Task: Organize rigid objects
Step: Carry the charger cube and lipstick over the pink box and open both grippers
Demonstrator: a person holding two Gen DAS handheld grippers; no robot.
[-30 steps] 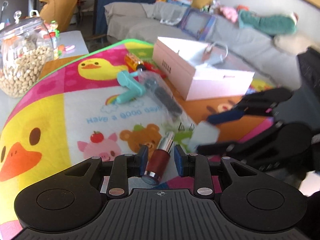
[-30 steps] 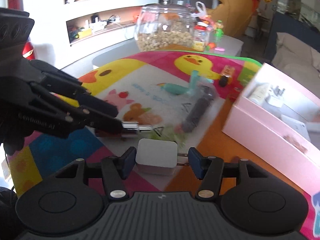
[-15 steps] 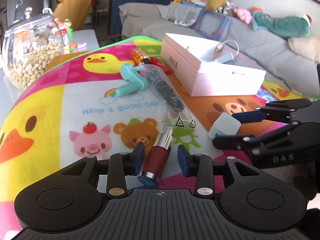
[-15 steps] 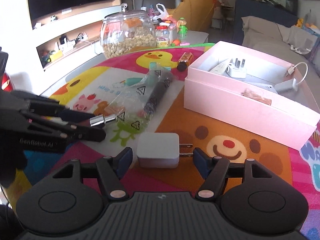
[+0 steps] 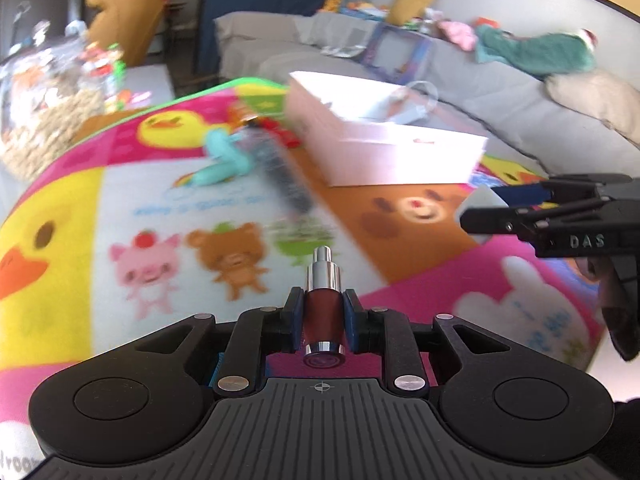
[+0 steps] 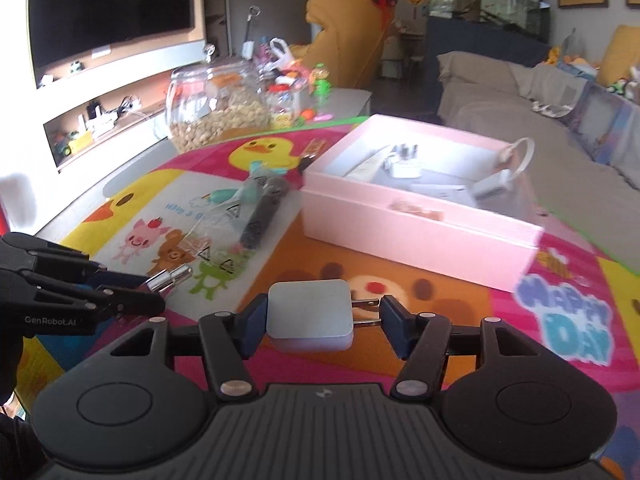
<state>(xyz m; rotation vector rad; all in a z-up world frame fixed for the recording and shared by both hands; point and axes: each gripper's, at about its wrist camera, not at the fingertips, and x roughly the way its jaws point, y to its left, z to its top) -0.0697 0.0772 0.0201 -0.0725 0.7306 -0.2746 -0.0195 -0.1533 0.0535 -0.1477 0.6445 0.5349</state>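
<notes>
My left gripper (image 5: 322, 314) is shut on a dark red bottle with a silver pump top (image 5: 322, 308), held above the cartoon mat. It also shows in the right wrist view (image 6: 152, 292) at the lower left. My right gripper (image 6: 322, 318) is shut on a white plug charger (image 6: 310, 316), its prongs against the right finger; it shows in the left wrist view (image 5: 486, 210) at the right. The open pink box (image 6: 404, 228) lies ahead of both, with a white charger (image 6: 404, 168) and a cable inside.
On the mat (image 6: 440, 292) lie a dark tube in a clear bag (image 6: 262, 212), a teal tool (image 5: 218, 160) and a small orange item (image 6: 316, 148). A glass jar of nuts (image 6: 218, 108) stands at the far left. A grey sofa (image 5: 500, 92) is behind the box.
Both grippers have closed on their objects and lifted them off the mat. The right gripper with the charger has risen and moved towards the pink box.
</notes>
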